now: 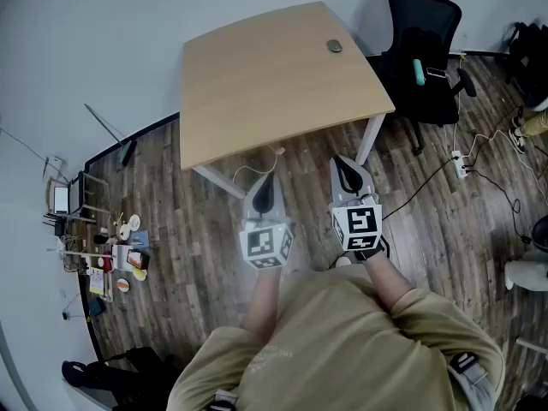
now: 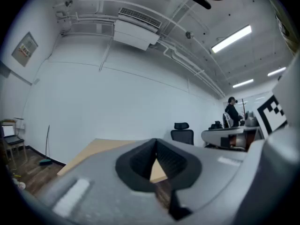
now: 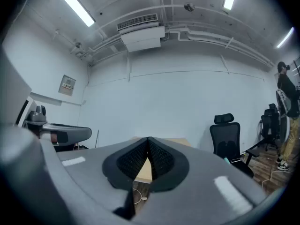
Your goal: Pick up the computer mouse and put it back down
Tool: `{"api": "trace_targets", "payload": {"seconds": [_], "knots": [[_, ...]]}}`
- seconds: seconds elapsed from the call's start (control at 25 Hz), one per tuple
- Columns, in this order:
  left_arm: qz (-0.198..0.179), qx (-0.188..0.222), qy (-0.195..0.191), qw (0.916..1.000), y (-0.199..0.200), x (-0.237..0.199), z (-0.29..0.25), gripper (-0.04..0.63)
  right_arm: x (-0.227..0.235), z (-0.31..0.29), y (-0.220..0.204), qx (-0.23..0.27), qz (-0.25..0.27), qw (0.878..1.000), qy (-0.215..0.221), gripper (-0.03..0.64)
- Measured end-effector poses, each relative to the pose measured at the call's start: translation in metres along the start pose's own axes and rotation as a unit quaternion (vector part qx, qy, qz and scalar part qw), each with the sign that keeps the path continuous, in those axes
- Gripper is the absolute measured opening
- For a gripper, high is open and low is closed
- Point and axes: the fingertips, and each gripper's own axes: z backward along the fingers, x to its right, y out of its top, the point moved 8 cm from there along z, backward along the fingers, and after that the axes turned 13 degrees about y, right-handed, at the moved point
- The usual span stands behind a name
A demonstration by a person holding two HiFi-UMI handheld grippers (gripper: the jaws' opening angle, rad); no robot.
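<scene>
A small dark computer mouse [image 1: 334, 46] lies near the far right corner of the light wooden table [image 1: 257, 84]. Both grippers are held level close to the person's body, over the floor and short of the table's near edge, far from the mouse. The left gripper [image 1: 264, 193] is shut with nothing in it, its black pads meeting at the tip [image 2: 156, 144]. The right gripper [image 1: 349, 176] is shut and empty too, its pads closed together [image 3: 148, 142]. The mouse cannot be made out in either gripper view; only the table top [image 2: 101, 149] [image 3: 176, 140] shows past the jaws.
A black office chair [image 1: 424, 50] [image 3: 225, 135] stands right of the table with a teal object [image 1: 418, 72] on its seat. A power strip and cables [image 1: 461, 163] lie on the wooden floor. Small clutter and a shelf [image 1: 111, 247] stand at the left wall. A person [image 3: 287, 93] stands far right.
</scene>
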Motion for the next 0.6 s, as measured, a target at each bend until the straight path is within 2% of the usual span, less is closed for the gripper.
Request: {"api": "trace_targets", "payload": {"seconds": [0.4,0.6], "knots": [[0.003,-0.007,-0.003,1.0,-0.018,0.067,-0.014,0.002,0.062,0.03,-0.018,-0.004,-0.009,1.0,-0.002,0.006],[0.001,-0.037,0.001,0.9993,-0.033,0.082,-0.023,0.002,0.079,0.029,-0.034,-0.024,-0.035,0.999,0.002,0.006]]}}
